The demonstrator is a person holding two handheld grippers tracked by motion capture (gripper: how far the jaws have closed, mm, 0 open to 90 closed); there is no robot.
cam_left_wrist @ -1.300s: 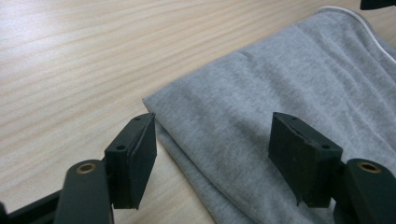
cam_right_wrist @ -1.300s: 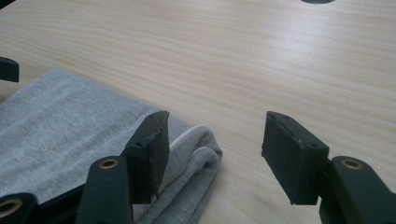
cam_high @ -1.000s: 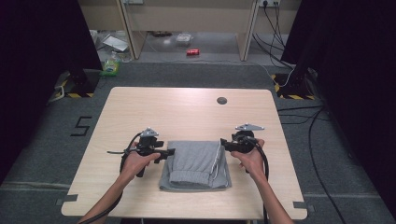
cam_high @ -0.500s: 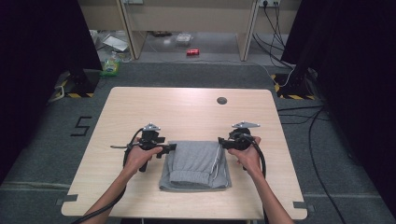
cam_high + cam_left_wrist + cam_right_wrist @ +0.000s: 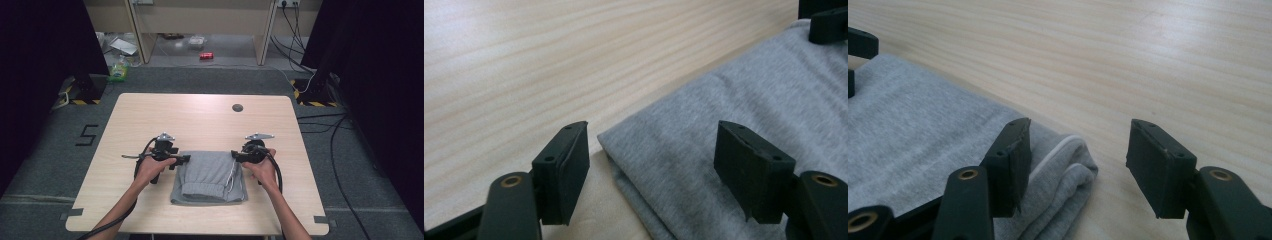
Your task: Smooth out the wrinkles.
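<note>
We have the folded grey sweatpants (image 5: pixel 209 176) lying on the near middle of the wooden table (image 5: pixel 200 120). Our left gripper (image 5: pixel 651 170) stands released, straddling the garment's far left corner. Our right gripper (image 5: pixel 1078 165) has just been closing, yet its pads are not clenched on the far right corner with its white drawstring (image 5: pixel 1055 150); that corner lies by one pad. We risk pinching only the top layer, so the fold would peel apart. Uneven grips could skew the sweatpants.

High view: overhead, faced forward-down over whole table (image 5: pixel 150 115). Gripper views: low, close, facing inward; both shared the folded grey garment (image 5: pixel 210 175) near the table's front edge.
</note>
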